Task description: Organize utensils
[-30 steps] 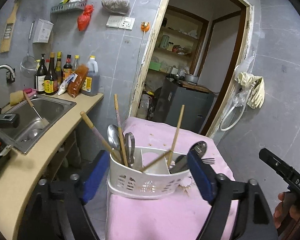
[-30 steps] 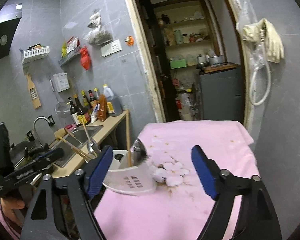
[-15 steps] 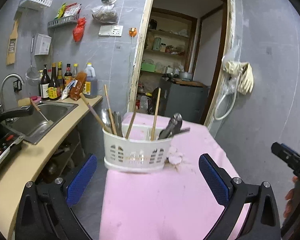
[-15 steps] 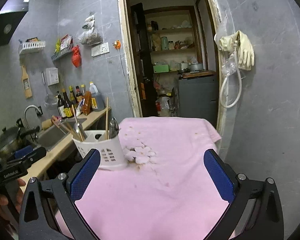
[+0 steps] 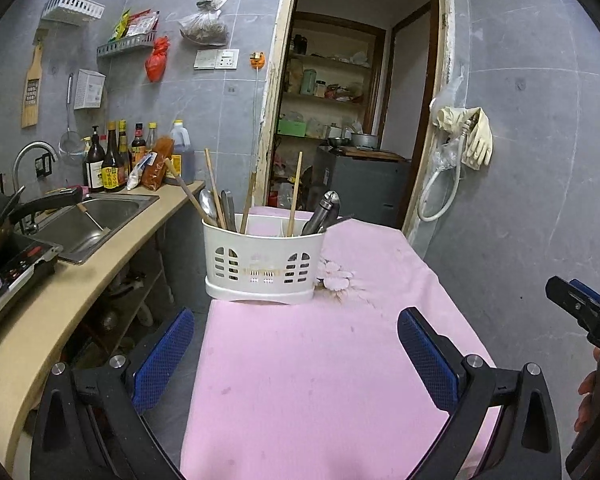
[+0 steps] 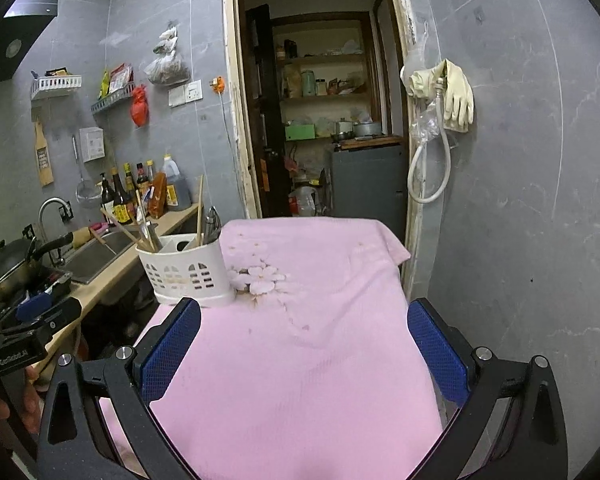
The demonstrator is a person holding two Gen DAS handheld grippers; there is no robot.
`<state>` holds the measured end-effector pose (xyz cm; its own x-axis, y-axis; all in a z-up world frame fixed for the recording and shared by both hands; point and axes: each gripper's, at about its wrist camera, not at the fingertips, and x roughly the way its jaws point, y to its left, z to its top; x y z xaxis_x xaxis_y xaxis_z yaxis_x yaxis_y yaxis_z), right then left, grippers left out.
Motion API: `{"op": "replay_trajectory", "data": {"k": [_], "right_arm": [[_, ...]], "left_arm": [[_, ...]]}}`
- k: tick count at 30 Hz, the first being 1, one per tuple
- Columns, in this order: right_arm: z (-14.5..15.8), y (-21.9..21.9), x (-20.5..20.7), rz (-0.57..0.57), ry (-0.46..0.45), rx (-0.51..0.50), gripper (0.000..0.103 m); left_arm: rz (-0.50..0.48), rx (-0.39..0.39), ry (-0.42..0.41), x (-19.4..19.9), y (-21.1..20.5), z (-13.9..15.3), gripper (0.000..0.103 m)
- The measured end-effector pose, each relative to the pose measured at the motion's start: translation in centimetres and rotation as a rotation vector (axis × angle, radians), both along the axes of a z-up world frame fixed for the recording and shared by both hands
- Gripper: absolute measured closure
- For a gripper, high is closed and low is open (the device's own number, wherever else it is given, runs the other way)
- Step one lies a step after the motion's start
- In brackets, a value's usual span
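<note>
Left gripper [image 5: 296, 350]: jaws spread wide, nothing between the blue pads [image 5: 162, 354], just bare pink cloth [image 5: 320, 380]. Right gripper [image 6: 304, 344]: same, spread full, nothing pinched.

White utensil caddy [image 5: 262, 258] stands upright on the cloth, well ahead of both grippers and apart from them. From the left gripper it sits ahead and slightly toward the left finger; from the right gripper [image 5: 580, 308] side it is ahead, beyond the left fingertip [image 6: 172, 340].

Caddy contents, left wrist view:
- left compartment: metal spoon [image 5: 209, 204], wooden chopsticks [image 5: 216, 188], one darker utensil I can't identify
- middle: one chopstick [image 5: 296, 192] leaning near upright
- right compartment: metal-handled utensils [image 5: 324, 212], tilted right; type unclear

Flower print [image 6: 260, 276] on the cloth is just beside the caddy's base, on the side toward the right gripper.

Left of the left gripper: wooden counter [image 5: 60, 300] with steel sink [image 5: 96, 224], sauce bottles [image 5: 108, 160] at the wall, black pan handle [image 5: 48, 204] over the sink edge. Doorway [image 5: 340, 120] straight ahead beyond the caddy. Rubber gloves [image 5: 472, 136] hang on the wall ahead-right.

A hand [image 6: 4, 400] grips the left gripper body, seen at the right camera's left edge.
</note>
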<state>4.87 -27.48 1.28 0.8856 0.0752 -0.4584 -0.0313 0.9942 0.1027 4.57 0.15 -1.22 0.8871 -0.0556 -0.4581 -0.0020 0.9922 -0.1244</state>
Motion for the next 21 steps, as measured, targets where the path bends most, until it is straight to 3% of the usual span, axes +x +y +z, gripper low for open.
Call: {"op": "replay_trajectory", "data": {"k": [21], "right_arm": [[-0.5,1.2,-0.4,0.041,0.02,-0.008,0.001]], "left_arm": [[-0.001,0.007,0.009,-0.8,-0.6,-0.4,0.001]]}}
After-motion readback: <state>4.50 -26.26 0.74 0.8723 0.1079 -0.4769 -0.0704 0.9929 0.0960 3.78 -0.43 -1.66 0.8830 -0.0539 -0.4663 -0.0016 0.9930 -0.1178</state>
